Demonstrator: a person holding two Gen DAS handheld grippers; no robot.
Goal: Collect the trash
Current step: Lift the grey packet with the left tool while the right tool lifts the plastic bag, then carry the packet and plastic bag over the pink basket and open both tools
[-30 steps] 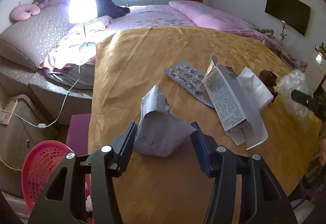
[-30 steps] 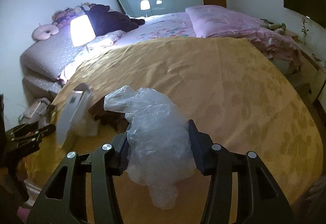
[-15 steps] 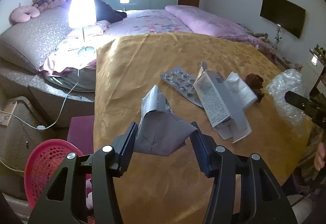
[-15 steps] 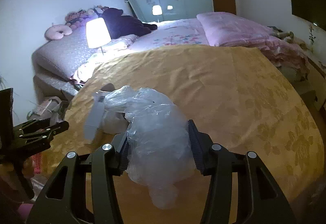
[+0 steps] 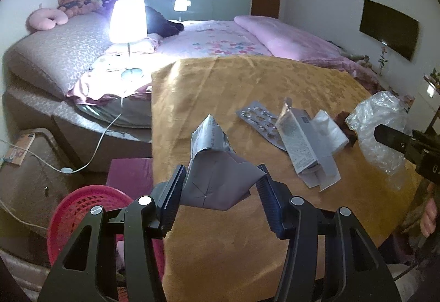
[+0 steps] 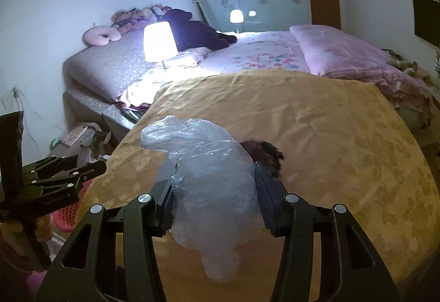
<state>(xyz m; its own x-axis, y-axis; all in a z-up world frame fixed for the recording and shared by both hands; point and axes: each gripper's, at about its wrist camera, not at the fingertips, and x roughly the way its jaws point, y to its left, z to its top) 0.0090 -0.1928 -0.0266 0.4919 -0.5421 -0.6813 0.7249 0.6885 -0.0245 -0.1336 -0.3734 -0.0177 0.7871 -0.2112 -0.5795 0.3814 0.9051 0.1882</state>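
Two pieces of trash are gripped: the left gripper (image 5: 220, 189) pinches a crumpled grey carton (image 5: 217, 167) above the yellow bedspread (image 5: 247, 82), near the red basket (image 5: 82, 208); the right gripper (image 6: 214, 200) clamps a clear plastic bag (image 6: 209, 164).

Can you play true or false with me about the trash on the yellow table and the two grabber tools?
1. The left tool is holding crumpled grey paper. True.
2. The right tool is empty. False: it grips a clear plastic bag.
3. A pill sheet lies on the yellow tablecloth. True.
4. The basket beside the table is blue. False: it is red.
5. The lamp is switched off. False: it glows brightly.
6. A flattened box lies next to the pill sheet. True.
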